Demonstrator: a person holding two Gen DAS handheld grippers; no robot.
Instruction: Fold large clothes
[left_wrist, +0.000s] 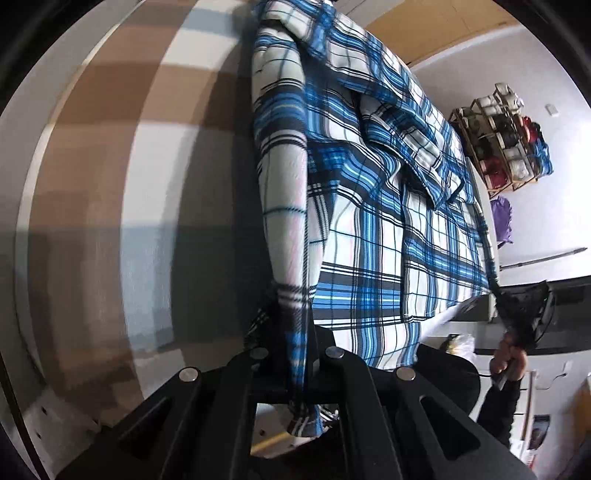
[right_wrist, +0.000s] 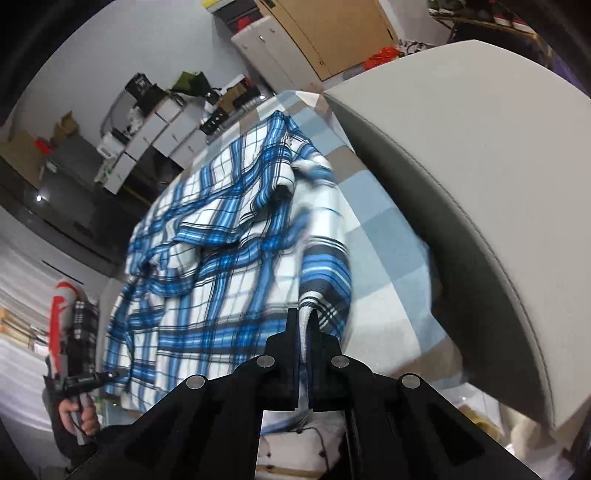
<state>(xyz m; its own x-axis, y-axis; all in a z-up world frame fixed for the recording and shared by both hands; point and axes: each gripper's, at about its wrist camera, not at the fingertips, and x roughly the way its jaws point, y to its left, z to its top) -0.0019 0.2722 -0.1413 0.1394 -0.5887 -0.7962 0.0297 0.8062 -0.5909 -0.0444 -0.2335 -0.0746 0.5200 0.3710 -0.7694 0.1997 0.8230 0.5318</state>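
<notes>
Plaid cloth is the whole business here: a large blue, white and black checked shirt (right_wrist: 229, 258) lies spread over a bed with a checked cover (right_wrist: 388, 236) of tan, pale blue and white squares, its near hem lifted off the surface at both corners.

On the left, the left gripper (left_wrist: 295, 354) has its jaws clamped together on a bunched corner of the shirt, the fabric running through the fingers and hanging out below them. In the right wrist view the same gripper shows at the far left edge, held by a hand (right_wrist: 79, 417), with the shirt's corner reaching towards its tip.

On the right, the right gripper (right_wrist: 303, 332) is pinched tight on the other hem corner, a rolled ridge of cloth standing up between its fingers. A grey padded headboard (right_wrist: 461, 166) curves beside the bed on that side.

Judging from this, the step in hand is the first fold: both near corners are taken and raised. The next move would call for carrying the two corners together, level and taut, over towards the collar end, so the hem lands square without dragging the loose sleeve lying across the middle.

No brand, label or writing can be read in either view; the boxes and shelves behind are too small and blurred
</notes>
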